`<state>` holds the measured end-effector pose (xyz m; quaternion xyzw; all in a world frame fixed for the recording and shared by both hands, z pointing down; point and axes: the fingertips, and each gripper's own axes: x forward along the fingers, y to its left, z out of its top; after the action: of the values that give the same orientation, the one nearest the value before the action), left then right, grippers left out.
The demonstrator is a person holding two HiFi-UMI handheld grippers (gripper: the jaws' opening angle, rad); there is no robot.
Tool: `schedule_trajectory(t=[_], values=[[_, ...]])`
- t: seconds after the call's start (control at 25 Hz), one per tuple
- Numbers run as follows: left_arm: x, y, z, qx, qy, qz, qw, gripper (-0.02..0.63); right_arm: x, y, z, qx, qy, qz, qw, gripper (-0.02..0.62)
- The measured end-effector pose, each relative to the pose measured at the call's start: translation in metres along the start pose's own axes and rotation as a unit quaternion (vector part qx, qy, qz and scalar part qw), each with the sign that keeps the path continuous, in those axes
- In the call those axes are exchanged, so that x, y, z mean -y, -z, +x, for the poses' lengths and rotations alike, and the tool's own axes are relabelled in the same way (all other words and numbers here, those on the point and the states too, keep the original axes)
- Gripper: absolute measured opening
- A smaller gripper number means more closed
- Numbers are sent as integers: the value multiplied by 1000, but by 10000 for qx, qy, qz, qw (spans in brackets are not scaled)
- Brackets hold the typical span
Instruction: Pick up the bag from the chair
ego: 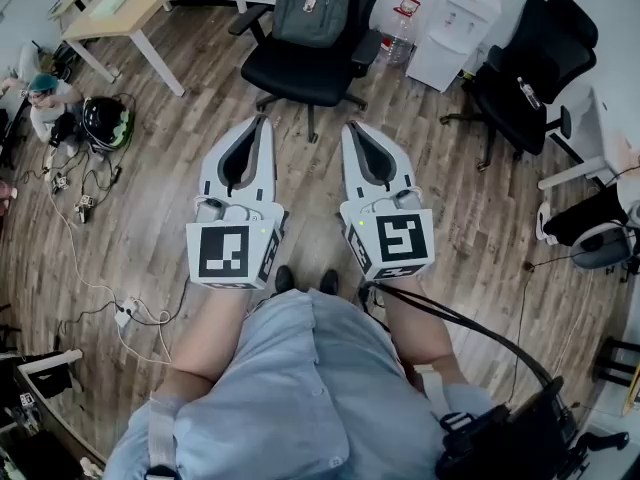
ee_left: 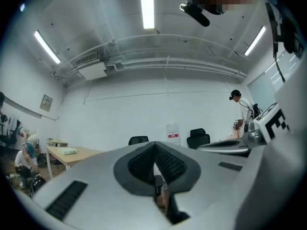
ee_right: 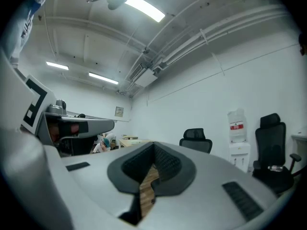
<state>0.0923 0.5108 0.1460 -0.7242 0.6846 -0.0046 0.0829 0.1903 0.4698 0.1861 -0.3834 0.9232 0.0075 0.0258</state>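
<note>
A grey backpack (ego: 312, 6) stands upright on the seat of a black office chair (ego: 300, 68) at the top middle of the head view. My left gripper (ego: 262, 120) and right gripper (ego: 350, 126) are held side by side in front of me, pointing toward that chair and well short of it. Both are shut with nothing between the jaws. In the left gripper view my left gripper (ee_left: 154, 146) shows its jaws pressed together, and the right gripper (ee_right: 153, 146) shows the same in its own view. The bag does not show in either gripper view.
A wooden desk (ego: 130, 3) stands at the far left, with a person (ego: 45, 98) sitting on the floor beside it and cables (ego: 100, 288) across the wood floor. A water dispenser (ego: 455, 23) and a second black chair (ego: 530, 68) stand at the right.
</note>
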Motion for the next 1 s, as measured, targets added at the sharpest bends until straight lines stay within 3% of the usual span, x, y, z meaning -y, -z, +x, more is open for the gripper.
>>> schedule_trajectory(t=[0.52,1.0], values=[[7,19,26,-166,-120,41,9998,0,38,23,17,-223,8,168,9996,2],[-75,59,113,-267,-84,-331,9991,0,41,49,134,-538,19,-46,9985,2]])
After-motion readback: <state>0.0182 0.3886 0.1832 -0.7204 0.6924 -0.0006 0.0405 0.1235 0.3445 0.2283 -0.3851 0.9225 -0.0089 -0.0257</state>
